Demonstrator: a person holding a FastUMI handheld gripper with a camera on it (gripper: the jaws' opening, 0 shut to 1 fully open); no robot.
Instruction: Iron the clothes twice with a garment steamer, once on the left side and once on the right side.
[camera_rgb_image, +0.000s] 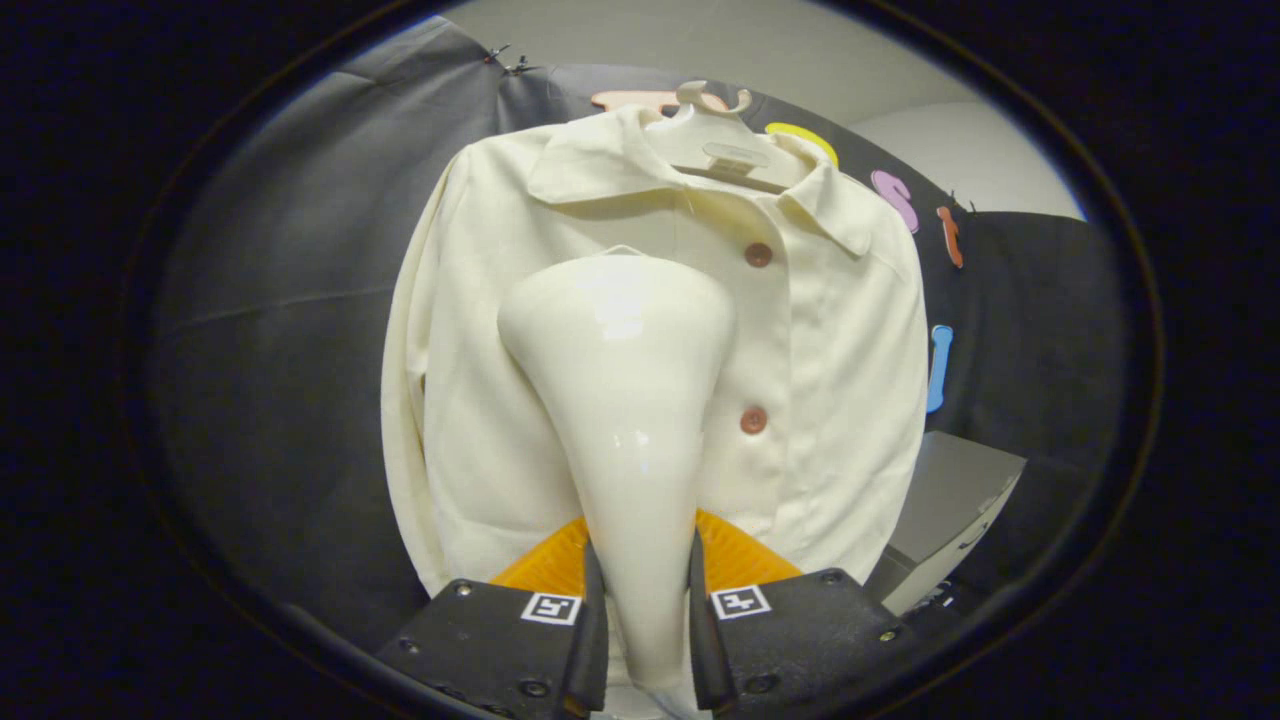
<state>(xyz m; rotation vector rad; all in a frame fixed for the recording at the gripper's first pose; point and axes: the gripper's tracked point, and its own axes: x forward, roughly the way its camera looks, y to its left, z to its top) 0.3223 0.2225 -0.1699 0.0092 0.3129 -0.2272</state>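
While your gripper (640, 640) points straight at the hanging garment, its two fingers are clamped on the narrow handle of the garment steamer (625, 400), one finger pressing each side of it. You have the steamer standing up between the fingers, its neck widening into a broad rounded head just ahead of them and beyond their tips. That head sits over the chest of the cream shirt (830, 400), on the side of the button placket away from the two brown buttons (753, 420), which show just beside the steamer's edge. You cannot tell from this angle whether the head is actually touching the cloth or only held close in front of it, since the steamer's own back hides the contact. The shirt hangs on a pale hanger (715, 130) against the dark booth wall, collar up, both sleeves dropping at its sides. An orange piece (745, 560) shows behind the handle, just past the fingertips and at the shirt's lower hem. Off to one side, beyond the shirt's sleeve, you have a grey box (955, 510) standing near the wall.
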